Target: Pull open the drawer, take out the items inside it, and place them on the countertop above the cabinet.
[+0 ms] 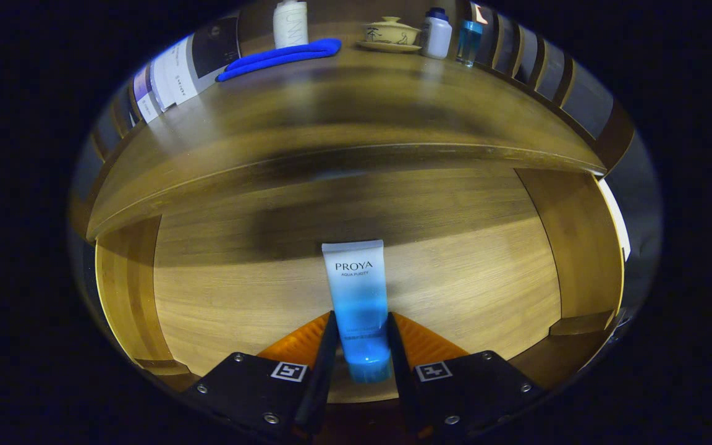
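Gripper (360, 346) has its 2 fingers closed in on the lower part of the tube (356, 303), and both appear to press its sides. This tube stands between them over the open drawer (220, 296), below the countertop (331, 117). I judge the taking-out step is in hand: next the tube must be lifted above the countertop edge and set down before the blue cloth (282, 57). How firmly the fingers hold the tube, and whether it touches the drawer floor, is hard to tell.
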Demonstrator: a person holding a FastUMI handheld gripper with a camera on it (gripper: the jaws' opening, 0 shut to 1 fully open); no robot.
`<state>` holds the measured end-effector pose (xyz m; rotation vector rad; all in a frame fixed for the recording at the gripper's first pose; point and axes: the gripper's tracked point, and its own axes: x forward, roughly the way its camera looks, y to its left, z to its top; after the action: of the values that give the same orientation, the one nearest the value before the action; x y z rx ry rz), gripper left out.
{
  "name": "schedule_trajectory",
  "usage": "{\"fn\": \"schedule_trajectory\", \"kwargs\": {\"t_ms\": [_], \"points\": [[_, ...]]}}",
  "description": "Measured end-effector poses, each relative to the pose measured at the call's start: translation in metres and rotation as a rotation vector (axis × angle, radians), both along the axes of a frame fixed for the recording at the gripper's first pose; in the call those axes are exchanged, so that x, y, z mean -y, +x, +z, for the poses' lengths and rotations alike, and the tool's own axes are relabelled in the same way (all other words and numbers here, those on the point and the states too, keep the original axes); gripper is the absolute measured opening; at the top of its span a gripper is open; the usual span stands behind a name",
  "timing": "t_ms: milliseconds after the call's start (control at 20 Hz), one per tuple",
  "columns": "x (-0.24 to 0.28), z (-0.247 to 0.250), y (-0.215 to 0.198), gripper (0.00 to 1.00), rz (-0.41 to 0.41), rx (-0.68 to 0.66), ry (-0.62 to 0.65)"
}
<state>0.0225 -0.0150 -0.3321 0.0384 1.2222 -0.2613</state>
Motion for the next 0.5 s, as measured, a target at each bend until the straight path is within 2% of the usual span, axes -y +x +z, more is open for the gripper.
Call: {"fn": "schedule_trajectory", "kwargs": {"t_ms": [300,500], "points": [[-0.007,0.032,-0.013,0.49,-0.026,0.073,-0.010],[-0.001,0.063,-0.021,0.49,0.002,0.123,-0.066]]}}
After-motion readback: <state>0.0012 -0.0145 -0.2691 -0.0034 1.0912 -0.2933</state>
